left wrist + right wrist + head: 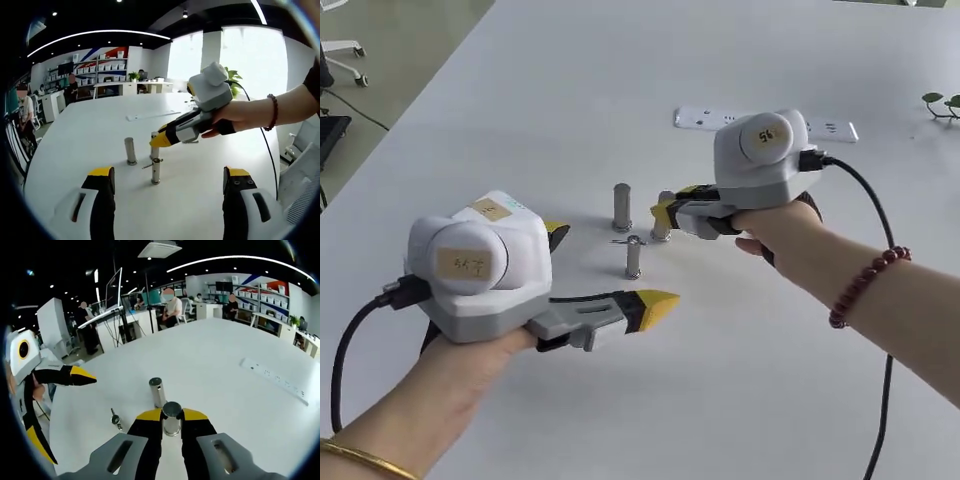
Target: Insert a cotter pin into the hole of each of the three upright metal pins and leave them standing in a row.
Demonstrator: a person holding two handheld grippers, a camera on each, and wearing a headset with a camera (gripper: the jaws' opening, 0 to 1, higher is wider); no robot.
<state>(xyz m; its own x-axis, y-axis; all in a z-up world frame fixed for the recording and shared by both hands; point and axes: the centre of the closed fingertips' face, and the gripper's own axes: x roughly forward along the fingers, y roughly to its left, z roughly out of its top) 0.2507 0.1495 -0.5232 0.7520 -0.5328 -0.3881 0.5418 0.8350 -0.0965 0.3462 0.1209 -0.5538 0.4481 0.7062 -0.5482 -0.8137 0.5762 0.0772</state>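
Worktop: broad white worktop [520, 100] carrying three short, upright, silver metal pins set close together.
Right gripper: grey-bodied gripper with yellow-and-black jaws [667, 214], on the arm that wears a dark red bead bracelet [865, 285]. Its jaws are closed tight around one upright metal pin [171, 415], just below the pin's top.
Left gripper: matching grey gripper [170, 171], held level and near the pins. Its jaws are spread wide with nothing between them, and both tips are off the pins.
Bare pin: second silver pin [622, 207] stands free on the worktop just beside the gripped one, touching nothing.
Pin with cotter: third silver pin [634, 258] stands nearest the left gripper, apart from the other two. A thin cotter pin [621, 241] sticks out sideways near its top.
Layout: the three pins form a small triangle, not a straight line.
Power strip: long white power strip [765, 122] lies flat on the worktop beyond the right gripper.
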